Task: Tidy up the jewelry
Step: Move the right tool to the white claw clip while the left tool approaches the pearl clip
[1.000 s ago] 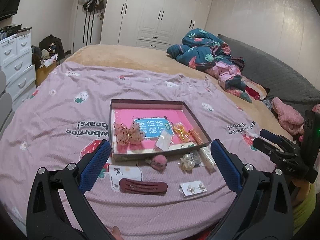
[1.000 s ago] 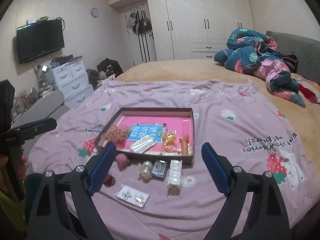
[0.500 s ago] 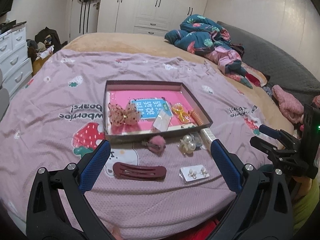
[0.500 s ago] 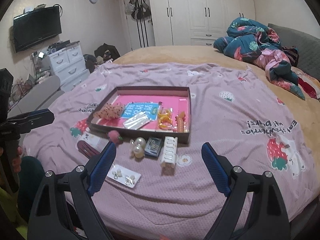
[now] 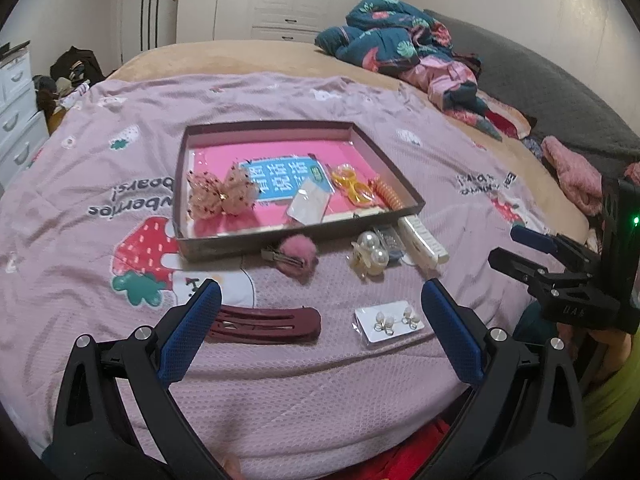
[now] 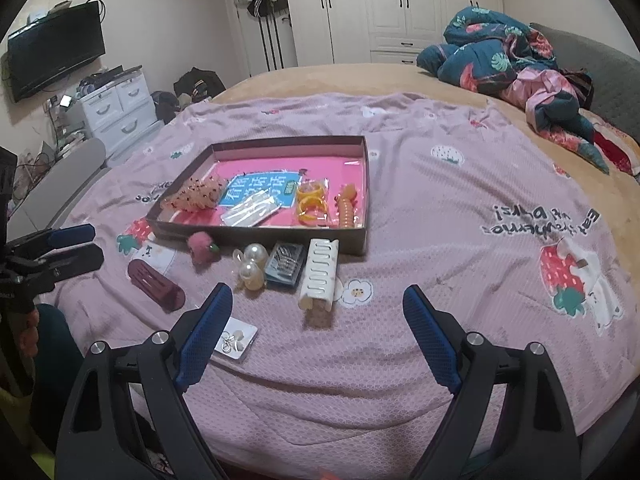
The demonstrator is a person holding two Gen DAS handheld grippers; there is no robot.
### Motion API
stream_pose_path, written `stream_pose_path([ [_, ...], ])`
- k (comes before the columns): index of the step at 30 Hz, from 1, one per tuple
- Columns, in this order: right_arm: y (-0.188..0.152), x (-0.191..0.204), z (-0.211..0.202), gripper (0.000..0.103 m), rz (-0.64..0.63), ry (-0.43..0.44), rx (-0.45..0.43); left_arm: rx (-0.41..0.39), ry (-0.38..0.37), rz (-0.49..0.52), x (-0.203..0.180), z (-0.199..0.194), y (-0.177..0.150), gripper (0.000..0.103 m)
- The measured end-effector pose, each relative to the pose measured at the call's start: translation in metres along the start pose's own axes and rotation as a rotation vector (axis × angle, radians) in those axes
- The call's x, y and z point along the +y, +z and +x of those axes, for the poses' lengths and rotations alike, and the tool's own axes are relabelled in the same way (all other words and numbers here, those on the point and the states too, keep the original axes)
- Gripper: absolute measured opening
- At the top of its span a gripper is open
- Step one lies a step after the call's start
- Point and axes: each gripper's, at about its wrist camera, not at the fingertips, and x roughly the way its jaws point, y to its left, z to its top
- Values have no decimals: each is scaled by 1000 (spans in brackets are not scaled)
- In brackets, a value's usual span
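A shallow brown box (image 5: 304, 232) (image 6: 260, 236) with a pink floor lies on the lilac bedspread; it holds a dotted bow (image 5: 220, 194), a clear packet, yellow rings (image 6: 311, 200) and an orange coil tie. In front of it lie a pink pom-pom clip (image 5: 294, 254), a pearl claw clip (image 5: 370, 252), a white claw clip (image 6: 319, 274), a box of small clips (image 6: 285, 266), a maroon barrette (image 5: 262, 324) and an earring card (image 5: 390, 322). My left gripper (image 5: 320, 300) hangs open above the barrette and card. My right gripper (image 6: 318, 304) is open just short of the white claw clip.
A rumpled teal and pink quilt (image 5: 404, 48) lies at the far right of the bed. White drawers (image 6: 116, 108) and a wall television (image 6: 56, 48) stand to the left, wardrobes (image 6: 360, 8) behind. The bed's near edge runs just under both grippers.
Both grippers have come down and tilted toward the bedspread, so the box and loose pieces sit higher and larger in each view. Their jaws have stayed wide apart.
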Motion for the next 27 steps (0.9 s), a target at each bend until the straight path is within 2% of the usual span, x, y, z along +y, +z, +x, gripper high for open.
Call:
stream_pose_path([
  [16,-6,-4,36,85,-7,-2,75,83,-4,51,-11,46,-9,94],
  [19,-5,-6,45,77,-1,13,100,93,-10,59,-12,54,-6,93],
  [24,-1,-8,63,65,6,42,138,121,-34,94,-24,71,-1,76],
  [25,1,-8,68,60,0,50,148,127,-36,102,-26,74,-1,72],
  [27,3,-8,76,53,-8,48,164,139,-36,117,-31,81,1,71],
])
